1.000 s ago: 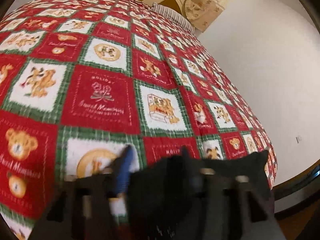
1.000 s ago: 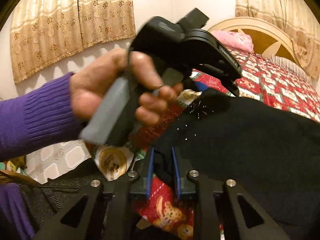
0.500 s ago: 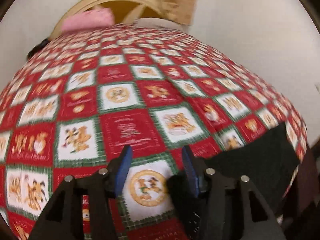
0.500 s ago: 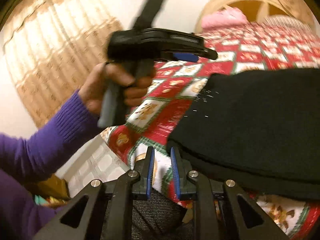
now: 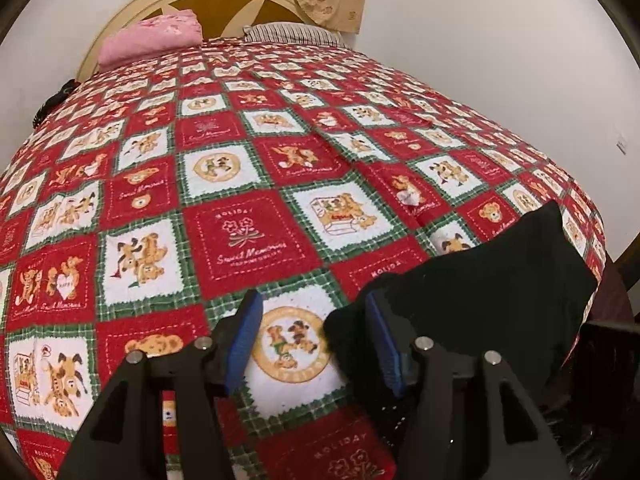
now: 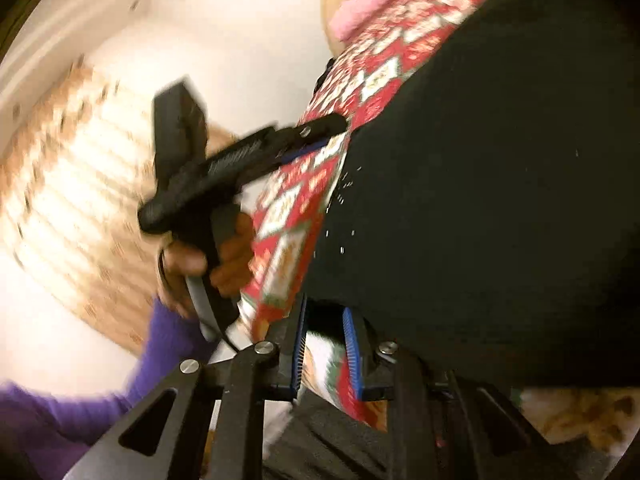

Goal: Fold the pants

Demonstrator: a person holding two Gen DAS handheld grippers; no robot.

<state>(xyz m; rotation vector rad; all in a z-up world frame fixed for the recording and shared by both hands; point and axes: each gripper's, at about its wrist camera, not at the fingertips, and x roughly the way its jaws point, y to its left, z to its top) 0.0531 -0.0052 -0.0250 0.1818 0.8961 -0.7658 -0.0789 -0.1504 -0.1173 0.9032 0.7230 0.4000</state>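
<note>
Pants: black fabric pants (image 5: 492, 276), folded flat on the red, green and white teddy-bear patchwork bedspread (image 5: 248, 236), at the bed's near right corner.
Left gripper (image 5: 312, 334): black frame, blue pads, jaws opening; bare bedspread between them; right pad against the pants' near-left corner, no grip.
Right gripper (image 6: 326, 346): jaws opening to a narrow gap, over the bed's near edge; bedspread edge seen between pads; pads pressing on it or not, cannot tell; pants just beside the right pad.
Left hand (image 6: 208, 260): around the left gripper's grey handle, purple knitted sleeve (image 6: 160, 344) behind.
Headboard end: pink folded cloth (image 5: 152, 38) and striped pillow (image 5: 292, 34) at the far edge.
</note>
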